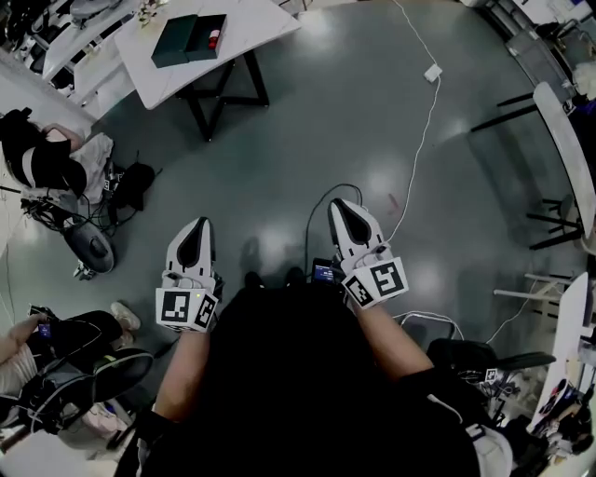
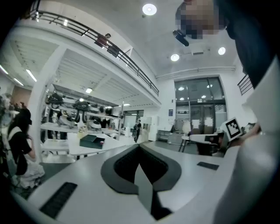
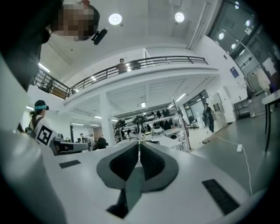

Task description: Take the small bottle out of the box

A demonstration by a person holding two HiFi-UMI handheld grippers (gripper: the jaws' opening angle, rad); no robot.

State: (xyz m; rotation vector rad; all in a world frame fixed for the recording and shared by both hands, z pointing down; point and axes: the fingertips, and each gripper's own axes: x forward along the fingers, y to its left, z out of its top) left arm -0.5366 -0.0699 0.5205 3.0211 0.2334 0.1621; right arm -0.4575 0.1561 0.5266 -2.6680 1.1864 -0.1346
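Left gripper [image 1: 194, 228] and right gripper [image 1: 343, 207] are pressed together, empty. Barely discernible, the small bottle [image 1: 214, 38] sits in the open box [image 1: 182, 41] on the tabletop [image 1: 256, 26], well ahead and left of them.

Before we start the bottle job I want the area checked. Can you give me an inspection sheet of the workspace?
Surface: white table, well ahead of both claws.
Job's things: open dark box on the table, small bottle inside.
Clutter: dark gear at left on the grey floor.
Grippers: left claw and right claw shut, empty, over the floor.
Cables: white cable with adapter crossing the floor.
Surroundings: seated person at left.
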